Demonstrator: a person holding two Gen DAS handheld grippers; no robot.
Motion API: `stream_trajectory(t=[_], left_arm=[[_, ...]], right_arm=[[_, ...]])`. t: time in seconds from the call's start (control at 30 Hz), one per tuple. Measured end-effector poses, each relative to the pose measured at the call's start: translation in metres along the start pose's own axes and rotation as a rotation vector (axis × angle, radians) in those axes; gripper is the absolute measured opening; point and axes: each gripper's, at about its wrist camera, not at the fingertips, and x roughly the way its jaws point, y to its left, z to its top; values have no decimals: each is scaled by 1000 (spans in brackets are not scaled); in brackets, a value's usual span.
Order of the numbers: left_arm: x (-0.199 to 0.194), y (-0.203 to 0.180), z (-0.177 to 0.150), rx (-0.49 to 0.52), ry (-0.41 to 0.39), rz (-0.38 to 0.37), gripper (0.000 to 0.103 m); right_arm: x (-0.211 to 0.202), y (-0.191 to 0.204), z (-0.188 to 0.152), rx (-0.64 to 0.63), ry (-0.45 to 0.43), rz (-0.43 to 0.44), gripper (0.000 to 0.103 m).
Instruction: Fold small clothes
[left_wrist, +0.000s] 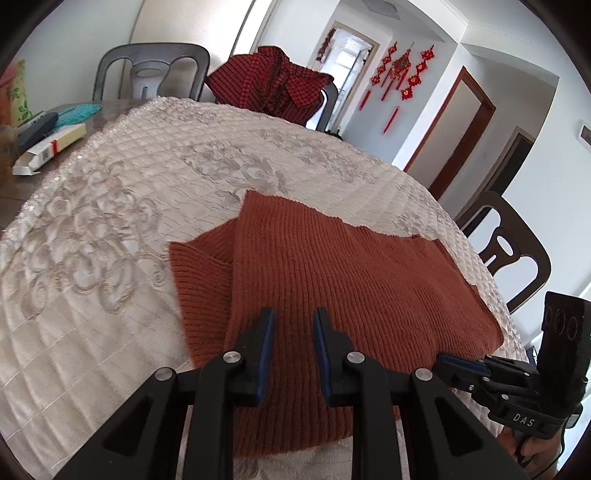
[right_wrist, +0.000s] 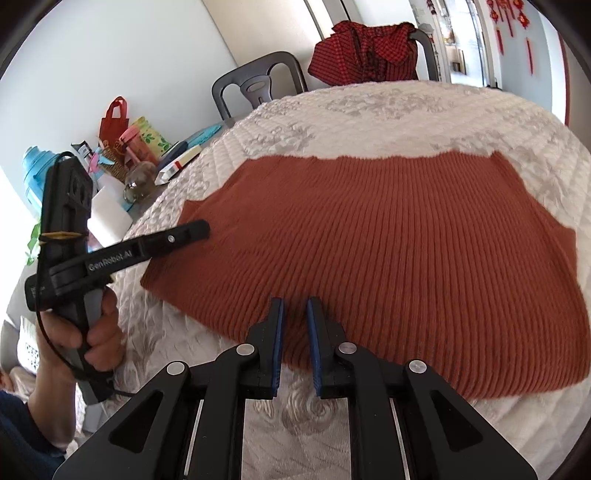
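Note:
A rust-orange ribbed sweater (left_wrist: 351, 277) (right_wrist: 388, 240) lies flat on the table, one sleeve folded in at its left side. My left gripper (left_wrist: 295, 317) hovers over its near part, jaws a small way apart with nothing pinched between them. In the right wrist view, the left gripper (right_wrist: 201, 229) has its tip at the sweater's left corner. My right gripper (right_wrist: 294, 306) sits over the sweater's near edge, its blue pads nearly together with only a thin slit and no cloth seen in it. The left wrist view shows my right gripper (left_wrist: 441, 358) at the sweater's right edge.
A cream quilted cover (left_wrist: 129, 221) (right_wrist: 369, 107) drapes the table. A red checked garment (left_wrist: 273, 85) (right_wrist: 365, 55) hangs on a far chair. Grey chairs (left_wrist: 147, 70) (left_wrist: 509, 254) stand around. A white box (left_wrist: 48, 147), bags (right_wrist: 118, 122) and a blue bottle (right_wrist: 35, 173) crowd the left end.

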Motion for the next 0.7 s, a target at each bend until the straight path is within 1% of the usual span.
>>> stream_trajectory(t=[0.03, 0.13, 0.2, 0.27, 0.33, 0.43, 0.53, 0.63, 0.7], left_arm=[[-4, 2, 0, -5, -8, 6, 24], [-16, 11, 0, -29, -35, 26, 31], [-23, 17, 1, -44, -53, 50, 43], [-27, 25, 2, -63, -64, 54, 47], [-25, 30, 2, -83, -54, 40, 47], [-14, 33, 0, -103, -22, 14, 50], [-1, 36, 0, -126, 13, 7, 51], [1, 39, 2, -152, 10, -10, 53], [3, 39, 3, -155, 11, -8, 54]], right_arm=[[0, 0, 0, 1, 1, 2, 13], [0, 2, -2, -10, 3, 0, 13], [-1, 3, -4, -20, 3, -1, 13], [-1, 4, -5, -22, 4, 0, 13], [-2, 4, -6, -23, 3, 2, 13], [-4, 4, -7, -18, 2, 8, 13], [-5, 4, -8, -15, 4, 10, 13], [-6, 4, -6, -21, 0, 9, 13], [-5, 4, -2, -19, -6, 17, 13]])
